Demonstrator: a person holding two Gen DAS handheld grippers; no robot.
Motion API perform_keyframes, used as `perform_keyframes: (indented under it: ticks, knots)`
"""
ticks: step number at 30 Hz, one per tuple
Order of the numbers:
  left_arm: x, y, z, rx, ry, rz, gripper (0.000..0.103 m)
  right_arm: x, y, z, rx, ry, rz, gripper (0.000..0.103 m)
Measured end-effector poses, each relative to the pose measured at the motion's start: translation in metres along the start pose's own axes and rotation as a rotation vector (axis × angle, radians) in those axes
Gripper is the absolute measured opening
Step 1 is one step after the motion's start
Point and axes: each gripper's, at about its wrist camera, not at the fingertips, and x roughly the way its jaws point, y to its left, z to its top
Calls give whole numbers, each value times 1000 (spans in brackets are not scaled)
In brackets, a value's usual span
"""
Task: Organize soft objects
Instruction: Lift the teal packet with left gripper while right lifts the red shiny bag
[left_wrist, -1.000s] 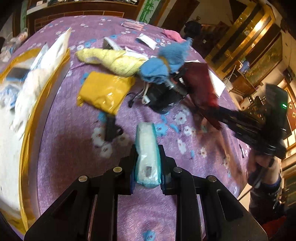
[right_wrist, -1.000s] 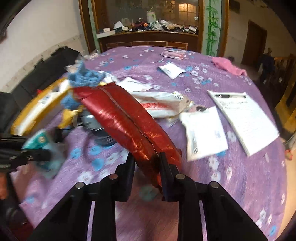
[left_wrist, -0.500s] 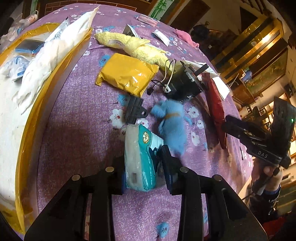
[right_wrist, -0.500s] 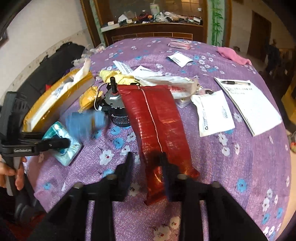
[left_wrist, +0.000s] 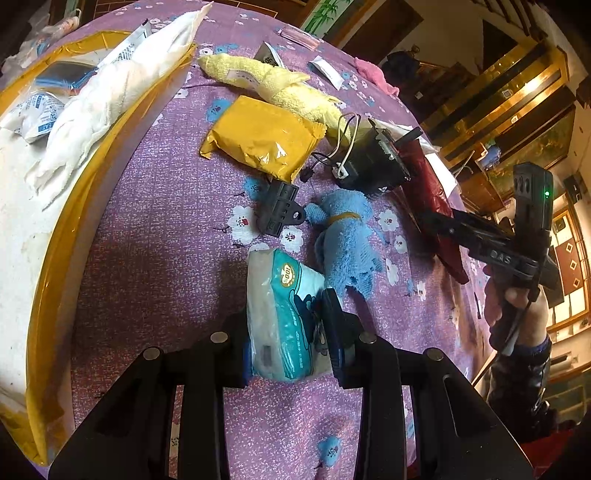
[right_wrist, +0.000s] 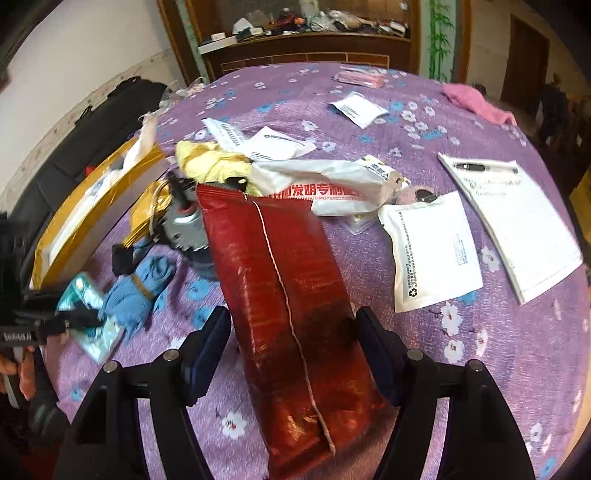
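Note:
My left gripper (left_wrist: 286, 325) is shut on a teal and white tissue pack (left_wrist: 282, 306), low over the purple flowered tablecloth (left_wrist: 155, 266). A blue cloth toy (left_wrist: 347, 240) lies just right of the pack. My right gripper (right_wrist: 293, 347) is open, its fingers on either side of a long red foil bag (right_wrist: 280, 295) that lies flat on the cloth. The red bag (left_wrist: 432, 199) and the right gripper (left_wrist: 443, 225) also show in the left wrist view. A yellow towel (left_wrist: 269, 85) and a yellow packet (left_wrist: 262, 136) lie further back.
A yellow-rimmed tray (left_wrist: 55, 236) with white cloth and sachets stands at the left. A black motor with wires (left_wrist: 369, 162) and a black clip (left_wrist: 280, 214) lie mid-table. White mailers (right_wrist: 432, 251), a notebook with a pen (right_wrist: 517, 214) and a pink cloth (right_wrist: 476, 103) lie to the right.
My right gripper lowered the red bag onto the table and opened. The blue cloth toy dropped from the pile onto the cloth beside the tissue pack. My left gripper kept its hold and tilted.

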Motion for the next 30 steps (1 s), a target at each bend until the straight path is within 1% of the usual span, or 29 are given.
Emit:
perform_keyframes:
  ticks: [1,3,6,8,10,11,17,19,24,26,29,30]
  knots:
    - [0,-1,0,1,2,1,30,1,1,-1,-2,0,-5,60]
    - [1,-3,1,7,6,9,30,-2,2,-2,2,-9,-14,50]
    - [0,-7,1,20,2,23,30,-7,5,-6,-4,-25,-35,43]
    - [-1,-9,1,30,-12,27,30,-10,7,-8,-9,-39,-48,42]
    - [-4,-12,2,35,-27,10,23,-15,8,-11,-12,-59,-47,41]
    - [-6,-14,2,39,-34,3,22,-18,8,-13,-14,-68,-47,41]
    - [-22,-26,7,76,-73,-2,22,-35,4,-17,10,-113,-40,40]
    - [-22,-28,9,84,-68,3,22,-40,3,-17,13,-125,-34,40]
    - [-7,-27,4,78,-1,-14,22,-46,4,-17,23,-145,-23,41]
    - [-1,-26,-1,75,17,-8,22,-46,5,-17,25,-146,-17,41]
    - [-2,-22,-5,60,4,5,22,-45,7,-18,21,-146,-11,41]
    - [-5,-20,-6,57,-9,6,15,-45,8,-18,20,-146,-8,41]
